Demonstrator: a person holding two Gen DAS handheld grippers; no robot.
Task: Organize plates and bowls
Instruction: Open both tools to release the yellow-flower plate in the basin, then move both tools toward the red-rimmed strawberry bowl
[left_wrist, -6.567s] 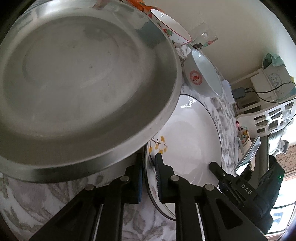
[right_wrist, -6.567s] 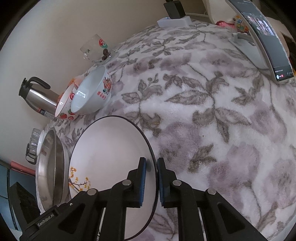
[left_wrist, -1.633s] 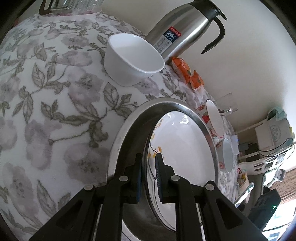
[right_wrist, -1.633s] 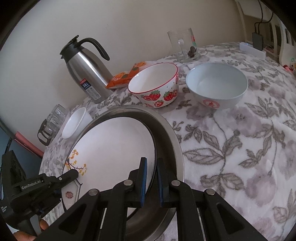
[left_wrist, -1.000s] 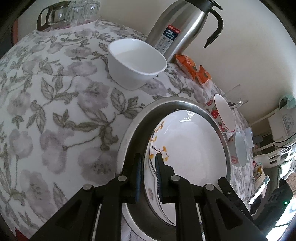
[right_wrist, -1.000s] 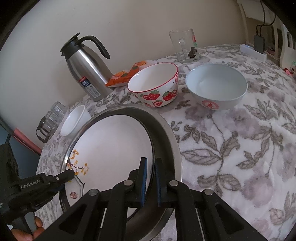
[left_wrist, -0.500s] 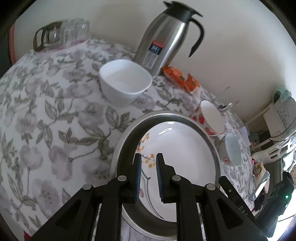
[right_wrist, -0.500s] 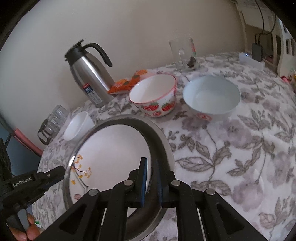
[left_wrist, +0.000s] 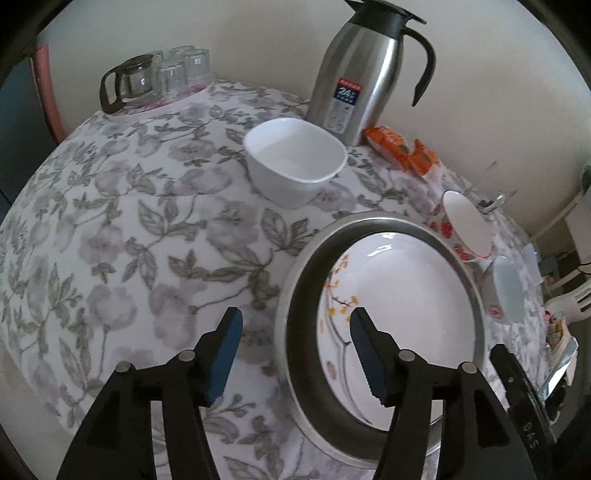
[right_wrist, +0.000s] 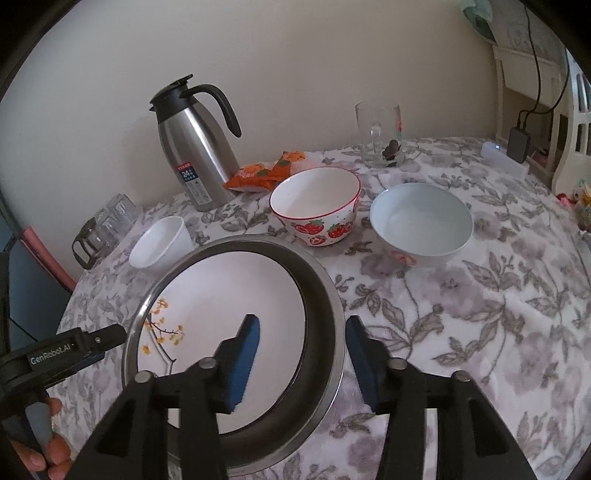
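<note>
White ceramic plate with a yellow flower sprig lay nested inside the round stainless-steel plate on the floral-clothed bench, apparently to stack flatware. Left tool and right tool both gaped wide, holding nothing.

Floral-clothed table: bowls, steel plate, flask.

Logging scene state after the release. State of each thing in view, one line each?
left gripper: open, empty
right gripper: open, empty
white floral plate: nested inside steel plate
steel plate: flat on tablecloth
strawberry bowl: upright, empty
pale blue bowl: upright, empty
small white bowl: upright, empty
thermal carafe: upright, lid shut
</note>
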